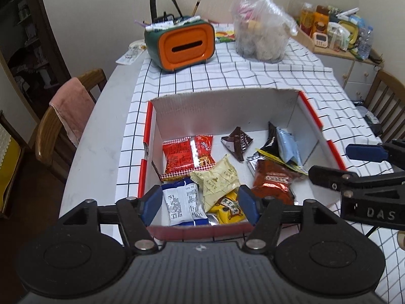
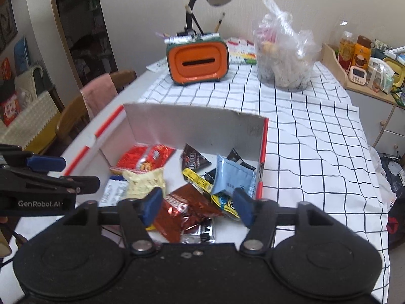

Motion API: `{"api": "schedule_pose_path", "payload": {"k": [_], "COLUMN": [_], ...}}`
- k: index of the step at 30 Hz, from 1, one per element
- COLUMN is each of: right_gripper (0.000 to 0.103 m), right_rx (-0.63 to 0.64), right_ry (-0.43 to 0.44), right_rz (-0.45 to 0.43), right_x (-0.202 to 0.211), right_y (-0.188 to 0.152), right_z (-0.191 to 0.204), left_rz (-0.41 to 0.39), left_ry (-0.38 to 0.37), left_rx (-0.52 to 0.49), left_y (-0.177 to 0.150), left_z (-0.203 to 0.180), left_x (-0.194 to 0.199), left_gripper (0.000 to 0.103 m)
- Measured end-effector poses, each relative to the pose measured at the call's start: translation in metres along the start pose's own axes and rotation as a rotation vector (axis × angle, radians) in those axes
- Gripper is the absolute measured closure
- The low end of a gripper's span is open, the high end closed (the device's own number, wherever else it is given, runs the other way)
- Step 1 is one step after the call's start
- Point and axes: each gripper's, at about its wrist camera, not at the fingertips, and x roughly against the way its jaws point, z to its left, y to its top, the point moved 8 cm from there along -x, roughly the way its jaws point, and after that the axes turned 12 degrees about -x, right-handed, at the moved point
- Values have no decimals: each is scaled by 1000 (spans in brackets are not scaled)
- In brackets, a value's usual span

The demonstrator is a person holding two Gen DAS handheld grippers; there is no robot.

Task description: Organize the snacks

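Hand-held gripper [image 2: 197, 206] above snack box [image 2: 182, 124], orange holder [image 2: 197, 62] and plastic bag [image 2: 286, 58] beyond.

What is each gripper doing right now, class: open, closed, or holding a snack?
Left gripper: open, holding nothing, above the box.
Right gripper: open, holding nothing, above the box too.

Snack packets [image 1: 222, 174] in box [image 1: 227, 106], tissue holder [image 1: 184, 44] behind

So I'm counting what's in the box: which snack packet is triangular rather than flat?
The dark brown chocolate packet near the back wall of the cardboard box. It is folded into a pointed triangle, while the other packets are flat pillow-shaped wrappers.
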Motion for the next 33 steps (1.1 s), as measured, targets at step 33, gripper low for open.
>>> {"api": "schedule_pose_path", "payload": {"k": [33], "right_gripper": [0], "right_rx": [-42], "right_ry": [133], "right_rz": [-160], "right_x": [121], "right_y": [-35], "right_z": [20], "left_rz": [-157], "left_ry": [-58], "left_rx": [74], "left_y": [-43], "left_z": [-9], "left_x": [106], "left_gripper": [1]}}
